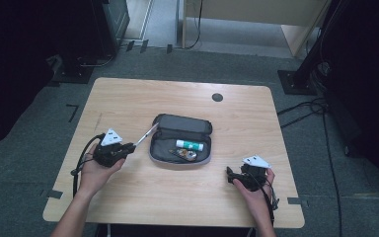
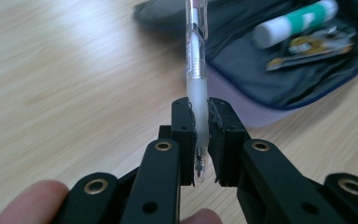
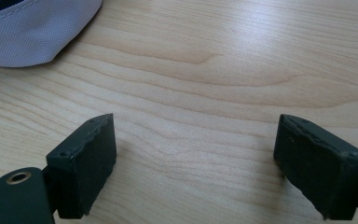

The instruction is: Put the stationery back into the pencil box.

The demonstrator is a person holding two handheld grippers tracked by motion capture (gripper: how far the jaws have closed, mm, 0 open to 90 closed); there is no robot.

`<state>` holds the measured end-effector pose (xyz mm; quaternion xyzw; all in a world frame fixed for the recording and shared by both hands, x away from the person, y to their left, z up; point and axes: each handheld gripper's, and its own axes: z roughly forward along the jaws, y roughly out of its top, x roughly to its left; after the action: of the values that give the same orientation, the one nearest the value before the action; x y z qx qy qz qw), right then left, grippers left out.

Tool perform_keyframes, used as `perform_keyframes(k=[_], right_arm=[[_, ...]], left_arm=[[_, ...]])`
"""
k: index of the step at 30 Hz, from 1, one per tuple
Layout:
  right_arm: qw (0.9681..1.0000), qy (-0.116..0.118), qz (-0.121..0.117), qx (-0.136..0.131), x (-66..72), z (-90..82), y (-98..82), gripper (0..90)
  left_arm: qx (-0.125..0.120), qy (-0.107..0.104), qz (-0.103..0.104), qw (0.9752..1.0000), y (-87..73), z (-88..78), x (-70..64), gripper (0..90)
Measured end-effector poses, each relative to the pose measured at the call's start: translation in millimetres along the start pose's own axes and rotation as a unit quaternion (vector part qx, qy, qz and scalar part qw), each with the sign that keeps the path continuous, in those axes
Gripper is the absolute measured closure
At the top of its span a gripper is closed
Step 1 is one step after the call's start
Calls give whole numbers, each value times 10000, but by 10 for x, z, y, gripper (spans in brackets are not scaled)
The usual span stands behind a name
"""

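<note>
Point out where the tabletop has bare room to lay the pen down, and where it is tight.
Bare wood lies along the table behind the open pencil case, and in front of it between the left tool and right tool. It is tight inside the case, around the glue stick, and where the pen nears its left edge.

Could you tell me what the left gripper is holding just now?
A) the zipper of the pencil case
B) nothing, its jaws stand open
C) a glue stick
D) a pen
D: in the left gripper view the left gripper is shut on the pen, its pads pressed to the frosted grip, while the glue stick lies in the open case.
</note>
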<state>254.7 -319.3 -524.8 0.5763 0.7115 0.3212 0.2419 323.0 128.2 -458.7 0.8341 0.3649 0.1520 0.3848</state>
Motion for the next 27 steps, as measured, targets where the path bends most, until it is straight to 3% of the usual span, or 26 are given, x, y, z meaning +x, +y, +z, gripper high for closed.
perform_keyframes(k=[5, 11, 20, 27], right_arm=[[10000, -6, 9, 3, 0, -3, 0, 127], [10000, 3, 12, 1, -1, -4, -1, 128], [10000, 17, 20, -14, -4, -4, -1, 128], [10000, 31, 13, -31, -8, -6, -2, 129]], left_arm=[[-35, -231, 216, 9995, 155, 119, -139, 822], [-104, -615, 287, 9976, 318, 294, -293, 822], [90, -964, 436, 9943, 467, 582, -429, 821], [291, -940, 430, 9942, 433, 655, -393, 820]])
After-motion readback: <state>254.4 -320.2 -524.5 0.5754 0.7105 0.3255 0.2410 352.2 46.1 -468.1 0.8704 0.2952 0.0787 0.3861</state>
